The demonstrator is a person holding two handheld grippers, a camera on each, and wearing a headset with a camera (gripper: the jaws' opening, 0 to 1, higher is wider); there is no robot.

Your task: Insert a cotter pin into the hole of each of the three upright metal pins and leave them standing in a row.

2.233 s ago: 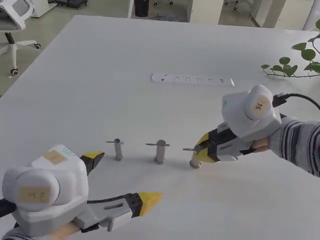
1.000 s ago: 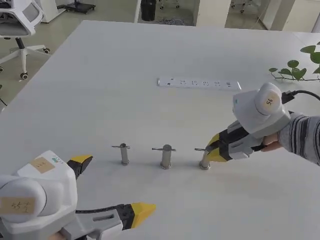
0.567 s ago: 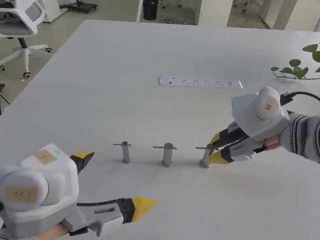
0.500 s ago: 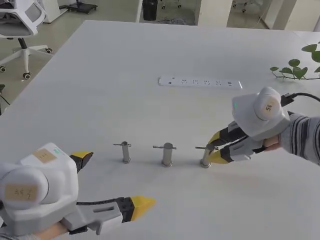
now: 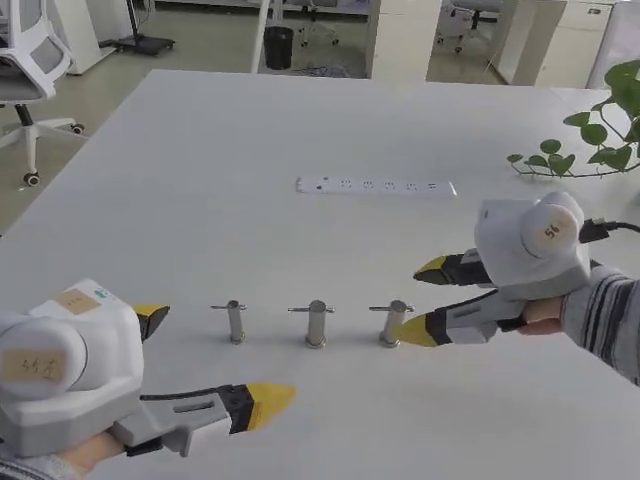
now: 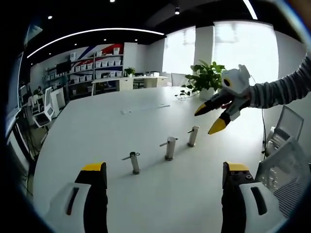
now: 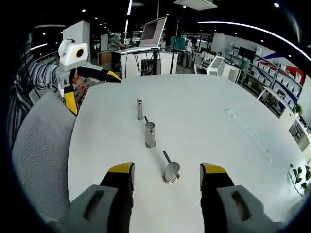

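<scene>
Pins of smooth silvery metal stand upright in a straight row on the white table, toward its near edge: left pin, middle pin, right pin. Each is a short cylinder on a slightly wider foot, and each has a thin wire cotter pin run crosswise through its top, with the ends poking out sideways. The right gripper has its jaws spread and grips nothing; the right pin stands just ahead of its yellow tips, unclamped. The left gripper is also spread wide and empty — it sits nearer the table's near edge, with the left pin closest to it. A white power strip lies flat beyond the row, toward the far edge.
</scene>
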